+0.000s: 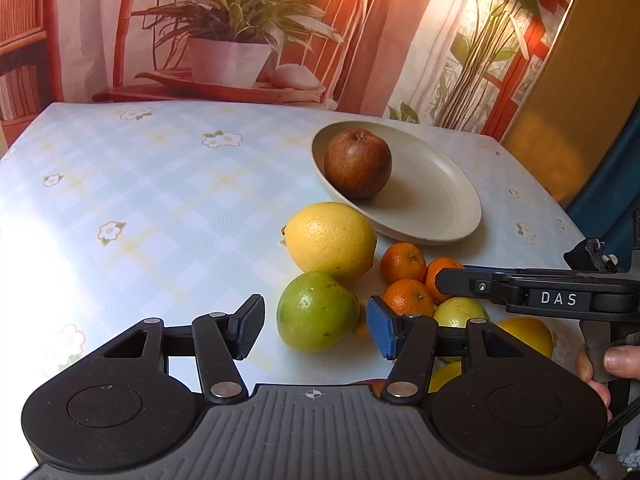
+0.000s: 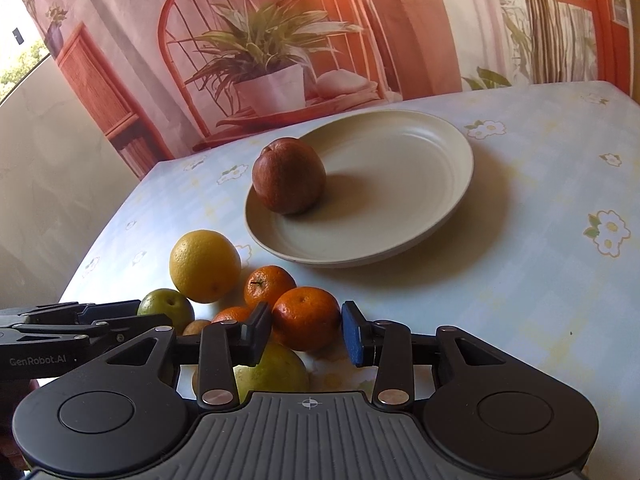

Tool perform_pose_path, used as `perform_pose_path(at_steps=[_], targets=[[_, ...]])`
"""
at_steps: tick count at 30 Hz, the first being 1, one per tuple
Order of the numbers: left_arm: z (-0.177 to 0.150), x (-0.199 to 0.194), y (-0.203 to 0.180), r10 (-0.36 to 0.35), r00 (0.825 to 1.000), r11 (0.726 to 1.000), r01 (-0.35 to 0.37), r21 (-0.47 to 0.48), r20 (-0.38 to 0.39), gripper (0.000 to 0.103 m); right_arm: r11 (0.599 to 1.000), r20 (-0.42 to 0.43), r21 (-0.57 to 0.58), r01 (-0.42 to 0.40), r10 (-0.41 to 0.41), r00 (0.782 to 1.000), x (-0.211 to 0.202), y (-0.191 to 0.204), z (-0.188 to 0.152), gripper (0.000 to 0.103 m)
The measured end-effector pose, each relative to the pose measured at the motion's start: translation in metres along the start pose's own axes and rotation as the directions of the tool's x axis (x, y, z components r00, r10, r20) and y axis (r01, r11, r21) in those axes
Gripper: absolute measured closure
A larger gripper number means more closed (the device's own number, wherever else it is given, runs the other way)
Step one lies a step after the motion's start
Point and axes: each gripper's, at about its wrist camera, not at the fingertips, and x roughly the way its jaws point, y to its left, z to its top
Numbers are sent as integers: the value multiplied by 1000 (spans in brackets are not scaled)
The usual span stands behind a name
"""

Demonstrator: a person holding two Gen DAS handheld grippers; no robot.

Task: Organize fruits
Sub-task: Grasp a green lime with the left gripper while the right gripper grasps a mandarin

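**Both claws down in the fruit pile, one apple already plated**

Here's the scene on the flowered surface [image 1: 160, 184]: the cream plate [image 1: 440, 224] sits toward the far side, and a red-brown apple [image 1: 357, 163] rests on it, tucked close against the rim, stem end up. It is the only fruit on the plate.

Everything else is bunched on the surface just in front of the plate. A big yellow citrus [image 1: 330, 237] lies nearest the plate's edge. The green fruit [image 1: 316, 312] sits just in front of it, the two touching or nearly so.

The left claw [image 1: 316, 322] hangs over that green fruit with its pads spread to either side. There is a clear gap on both flanks, so nothing is gripped.

Over to the right claw [image 2: 306, 330]: its pads are closed in on the front tangerine [image 2: 306, 318], one against each side, pinching it. Two more tangerines [image 2: 269, 286] sit just behind and to the left. A pale green fruit [image 2: 276, 372] lies under the claw's near end.

A person's fingers [image 1: 620, 360] wrap the right handle at the frame edge.
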Motion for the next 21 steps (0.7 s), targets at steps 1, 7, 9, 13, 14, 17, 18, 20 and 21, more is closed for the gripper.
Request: perform_pose_path(at_steps=[1, 7, 9, 13, 14, 17, 18, 20, 21], targets=[[0, 2, 1, 0, 1000, 1000, 0, -5, -10, 44, 1000, 1, 3, -3, 3, 1000, 0, -1, 0, 68], [-1, 5, 2, -9, 1000, 1000, 9, -19, -11, 53, 1000, 7, 14, -15, 15, 1000, -1, -3, -1, 68], [-2, 5, 1, 2, 1000, 1000, -2, -13, -6, 53, 1000, 10, 14, -18, 18, 1000, -1, -3, -2, 68], [-3, -4, -3, 14, 1000, 1000, -14, 14, 20, 53, 1000, 26, -1, -17, 17, 1000, -6, -2, -3, 69], [-2, -7, -3, 11, 999, 1000, -12, 16, 32, 53, 1000, 34, -9, -17, 17, 999, -7, -1, -3, 69], [4, -17, -4, 21, 997, 1000, -23, 22, 72, 53, 999, 63, -39, -17, 20, 998, -13, 3, -1, 69], [7, -21, -5, 30, 996, 999, -32, 26, 85, 53, 999, 73, -49, -16, 20, 997, -15, 4, 0, 69], [14, -25, -7, 35, 994, 998, -39, 41, 105, 53, 997, 92, -72, -11, 18, 996, -19, 7, 3, 69], [18, -27, -9, 33, 993, 998, -38, 50, 113, 53, 997, 97, -80, -11, 19, 995, -20, 7, 5, 69]])
